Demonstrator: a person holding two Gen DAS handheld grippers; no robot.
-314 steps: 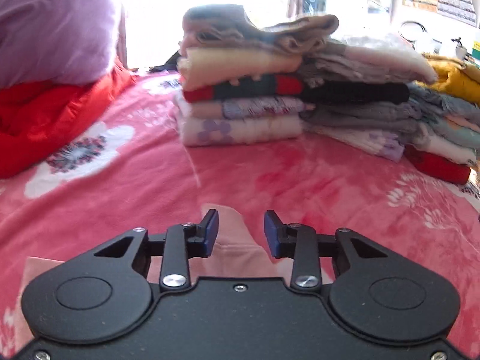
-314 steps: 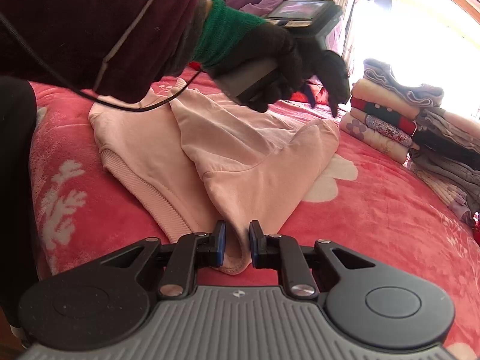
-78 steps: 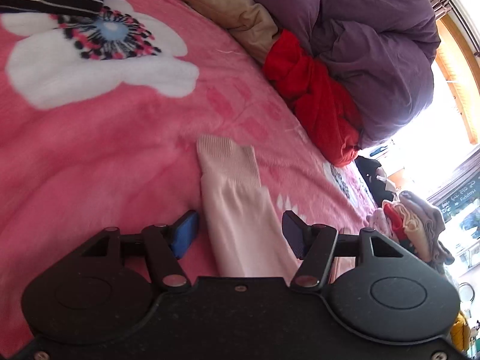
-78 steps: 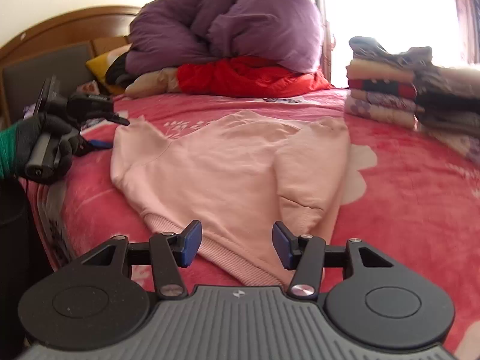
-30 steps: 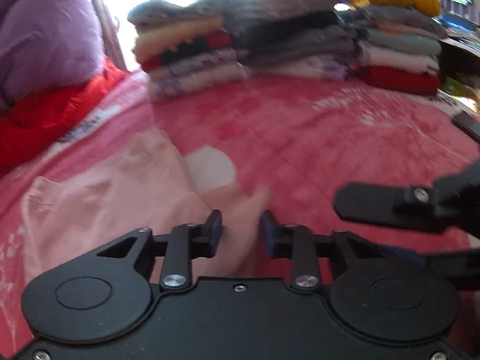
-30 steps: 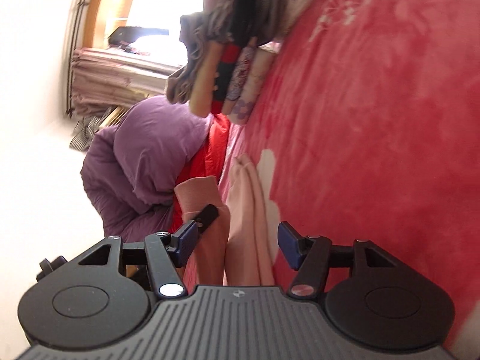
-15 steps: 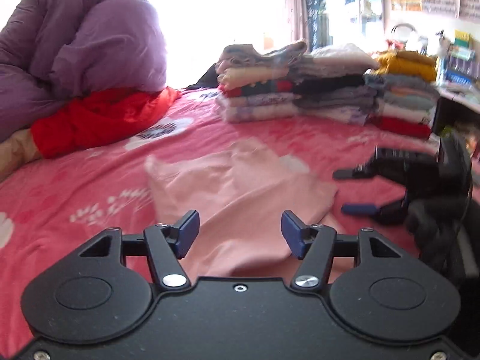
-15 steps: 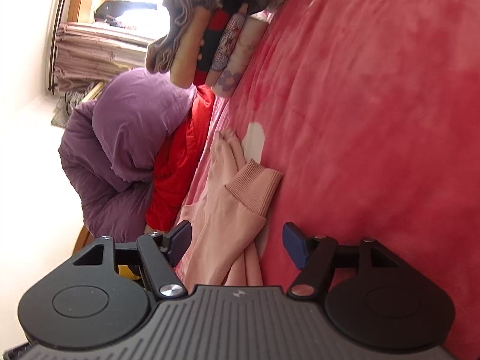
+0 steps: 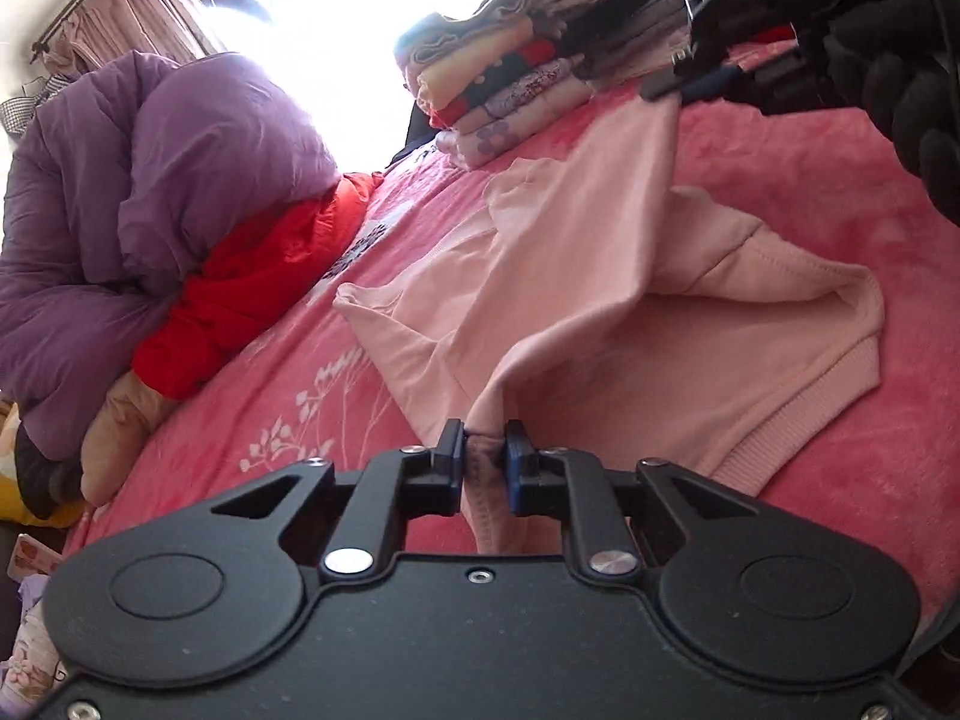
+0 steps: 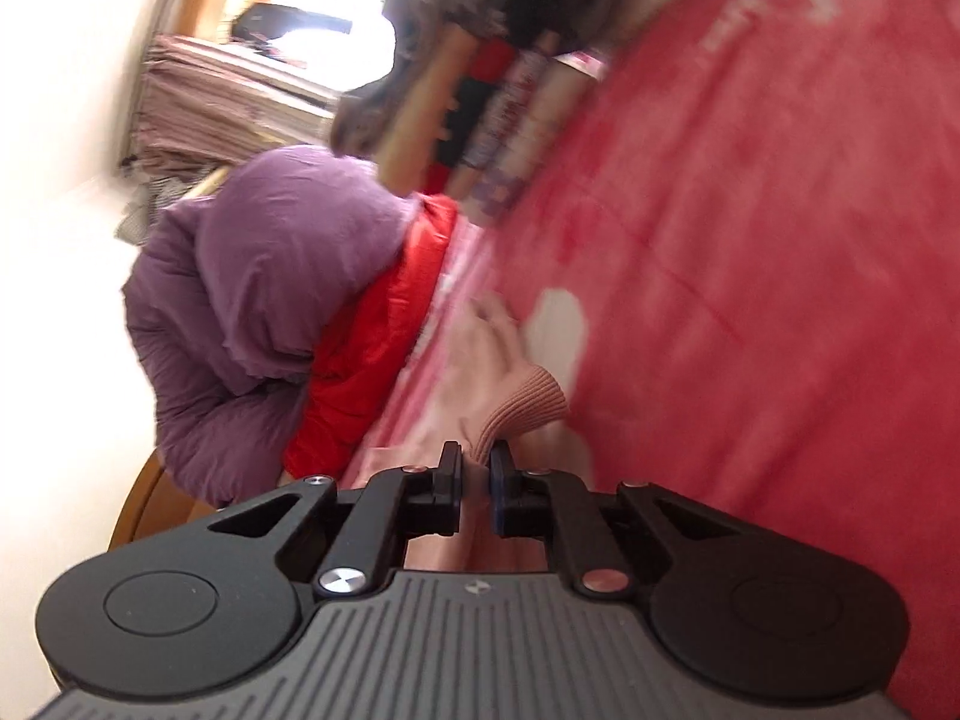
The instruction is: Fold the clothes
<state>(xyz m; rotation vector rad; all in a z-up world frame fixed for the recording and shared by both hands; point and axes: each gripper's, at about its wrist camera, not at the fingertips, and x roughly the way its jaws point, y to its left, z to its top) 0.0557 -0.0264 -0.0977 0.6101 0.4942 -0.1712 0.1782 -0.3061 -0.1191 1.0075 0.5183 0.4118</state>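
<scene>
A pale pink sweatshirt point(image 9: 600, 276) lies half spread on the red flowered bed cover point(image 9: 840, 192). My left gripper point(image 9: 483, 456) is shut on a pinched fold at its near edge and lifts it a little. My right gripper point(image 10: 476, 477) is shut on the sweatshirt's sleeve beside the ribbed cuff point(image 10: 528, 405). In the left wrist view the right gripper point(image 9: 708, 75) shows at top right in a black-gloved hand, at the far end of the sweatshirt. The right wrist view is tilted and blurred.
A stack of folded clothes point(image 9: 510, 78) stands at the far side of the bed, also in the right wrist view point(image 10: 480, 96). A purple duvet point(image 9: 150, 192) over a red blanket point(image 9: 252, 288) is piled at the left. A wooden headboard point(image 10: 138, 504) shows behind.
Both grippers were open half a second ago and have closed on the pink sweatshirt: the left on its near edge, the right by the cuff. The left view has dropped lower and tilted.
</scene>
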